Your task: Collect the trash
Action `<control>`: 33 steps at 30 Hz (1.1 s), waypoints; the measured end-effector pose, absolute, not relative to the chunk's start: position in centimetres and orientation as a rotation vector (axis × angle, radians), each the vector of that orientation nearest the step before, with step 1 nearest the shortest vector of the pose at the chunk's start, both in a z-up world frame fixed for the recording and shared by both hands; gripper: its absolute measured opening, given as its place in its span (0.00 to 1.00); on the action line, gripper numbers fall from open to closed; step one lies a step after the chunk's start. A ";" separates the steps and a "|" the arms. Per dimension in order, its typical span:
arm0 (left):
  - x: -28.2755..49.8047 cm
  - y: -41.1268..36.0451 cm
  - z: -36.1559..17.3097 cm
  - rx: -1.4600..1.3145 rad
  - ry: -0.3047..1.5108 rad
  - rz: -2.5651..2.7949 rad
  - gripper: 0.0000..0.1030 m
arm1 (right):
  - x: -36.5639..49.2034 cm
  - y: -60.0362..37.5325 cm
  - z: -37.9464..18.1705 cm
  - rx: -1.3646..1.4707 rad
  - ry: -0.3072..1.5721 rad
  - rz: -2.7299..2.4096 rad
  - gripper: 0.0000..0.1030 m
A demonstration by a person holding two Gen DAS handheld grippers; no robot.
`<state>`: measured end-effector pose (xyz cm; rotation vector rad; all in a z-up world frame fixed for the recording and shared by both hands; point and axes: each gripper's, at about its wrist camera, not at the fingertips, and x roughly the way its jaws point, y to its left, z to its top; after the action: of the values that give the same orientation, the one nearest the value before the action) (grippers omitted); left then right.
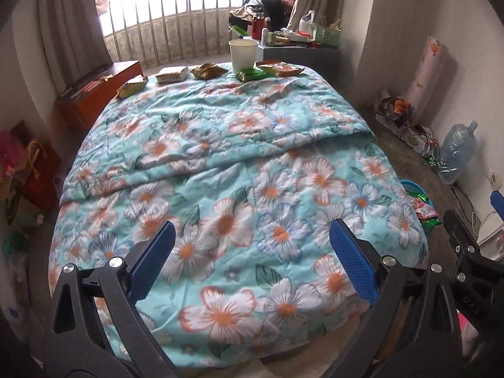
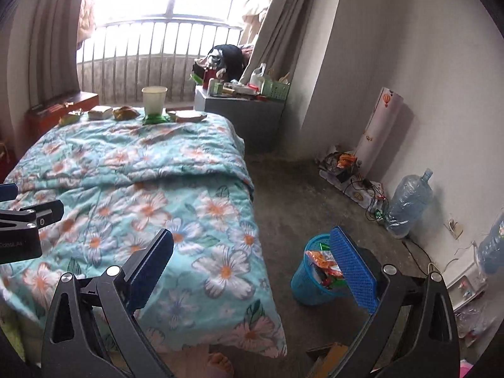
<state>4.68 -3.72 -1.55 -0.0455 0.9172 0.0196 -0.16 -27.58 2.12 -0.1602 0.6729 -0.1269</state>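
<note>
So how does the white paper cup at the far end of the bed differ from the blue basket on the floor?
The white paper cup stands on the floral quilt among snack packets; the blue basket stands on the floor beside the bed. The cup's wall is plain and solid; the basket's is perforated mesh. The basket is stuffed with colourful wrappers; what the cup holds cannot be seen. Both stand upright with open tops.

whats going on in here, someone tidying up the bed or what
A person holds a gripper in each hand over a flowered quilt. The left gripper and right gripper are both open and empty. Snack packets and a paper cup sit at the bed's far end; a blue bin on the floor already holds wrappers.
</note>
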 end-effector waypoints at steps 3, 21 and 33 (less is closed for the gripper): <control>3.8 -3.8 -2.7 -0.029 0.952 0.007 0.92 | -1.1 -27.7 1.2 -0.136 0.727 -0.142 0.94; 2.4 -5.3 -1.0 0.004 0.907 -0.022 0.91 | -2.9 -30.2 0.7 -0.066 0.790 -0.209 0.94; 2.4 -6.8 -0.9 0.022 0.906 -0.044 0.92 | -3.4 -31.8 0.7 -0.046 0.792 -0.242 0.94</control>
<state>2.42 -6.79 -0.85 0.0221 0.9058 -0.0441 -3.43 -31.76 0.67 -0.0458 0.7918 -0.2424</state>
